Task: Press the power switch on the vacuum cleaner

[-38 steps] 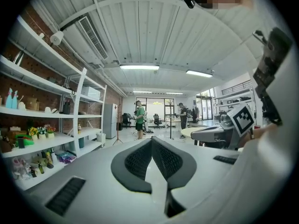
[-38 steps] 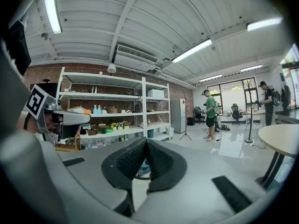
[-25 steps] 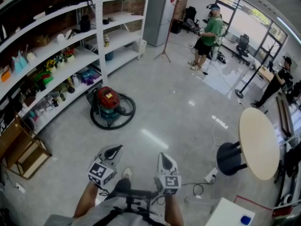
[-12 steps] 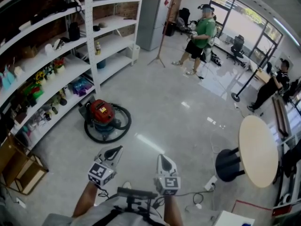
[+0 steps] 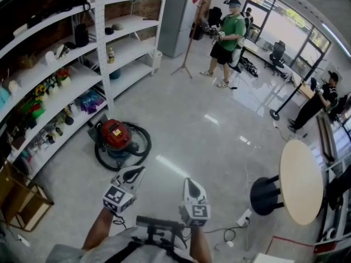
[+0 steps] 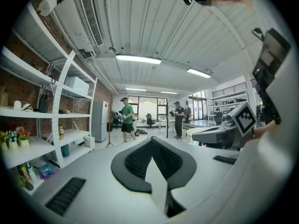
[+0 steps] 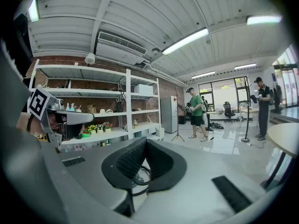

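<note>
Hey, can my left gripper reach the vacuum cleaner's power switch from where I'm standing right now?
Probably not yet. The left gripper is held close to the body, while the vacuum cleaner sits on the floor ahead by the shelves. Bare floor lies between, so nothing blocks stepping closer.

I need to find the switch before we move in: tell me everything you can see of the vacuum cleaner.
The vacuum cleaner is a squat canister, plastic by the look, with a red top bearing a yellowish label and a teal lower body. It stands upright on the grey floor, close against the foot of the white shelving. Its black hose lies coiled in a loop around it. Nothing else touches it. The switch is too small to make out.
</note>
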`<state>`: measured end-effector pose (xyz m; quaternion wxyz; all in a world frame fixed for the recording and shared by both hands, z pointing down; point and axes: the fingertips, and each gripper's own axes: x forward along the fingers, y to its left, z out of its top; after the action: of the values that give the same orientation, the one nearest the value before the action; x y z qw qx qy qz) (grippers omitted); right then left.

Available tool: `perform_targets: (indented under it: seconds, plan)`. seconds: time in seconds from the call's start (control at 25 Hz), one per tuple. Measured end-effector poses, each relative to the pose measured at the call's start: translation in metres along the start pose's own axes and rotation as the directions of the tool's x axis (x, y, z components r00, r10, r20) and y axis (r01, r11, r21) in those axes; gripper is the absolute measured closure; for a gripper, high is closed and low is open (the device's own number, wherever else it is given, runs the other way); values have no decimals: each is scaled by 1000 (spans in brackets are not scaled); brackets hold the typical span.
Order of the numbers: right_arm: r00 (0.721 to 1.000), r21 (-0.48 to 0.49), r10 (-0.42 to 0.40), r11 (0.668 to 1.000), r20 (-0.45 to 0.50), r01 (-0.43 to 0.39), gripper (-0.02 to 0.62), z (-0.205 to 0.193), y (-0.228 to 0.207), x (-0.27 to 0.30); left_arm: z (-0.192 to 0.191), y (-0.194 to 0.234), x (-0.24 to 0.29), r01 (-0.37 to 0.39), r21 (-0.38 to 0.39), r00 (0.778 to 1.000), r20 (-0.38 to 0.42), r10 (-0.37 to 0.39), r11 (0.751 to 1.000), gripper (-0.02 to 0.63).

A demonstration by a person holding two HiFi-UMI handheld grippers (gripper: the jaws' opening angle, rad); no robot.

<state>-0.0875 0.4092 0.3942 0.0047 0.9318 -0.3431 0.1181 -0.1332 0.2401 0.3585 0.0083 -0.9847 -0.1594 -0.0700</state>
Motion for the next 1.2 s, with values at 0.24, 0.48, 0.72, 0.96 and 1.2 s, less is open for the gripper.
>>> perform_targets:
  seconds: [0.24, 0.48, 0.72, 0.96, 1.2]
  plan:
    - [1000, 1, -8, 1000, 3, 8, 583, 11, -19, 41, -4, 23, 36, 8, -8, 1000, -13, -8, 1000, 600]
    - [1000, 9, 26, 1000, 11, -26, 583, 27, -54, 99, -3, 54, 89, -29, -6, 999, -17, 29, 1000, 600]
    - [997, -19, 72, 997, 3, -72, 583, 54, -92, 168, 19, 86, 149, -67, 4, 998, -2, 67, 998, 598]
    - [990, -10, 138, 990, -13, -138, 583, 76, -118, 225, 30, 119, 198, -137, -21, 991, 1, 137, 990, 598]
    - [976, -19, 218, 976, -17, -219, 583, 85, -131, 274, 24, 145, 229, -216, -28, 976, -10, 215, 976, 600]
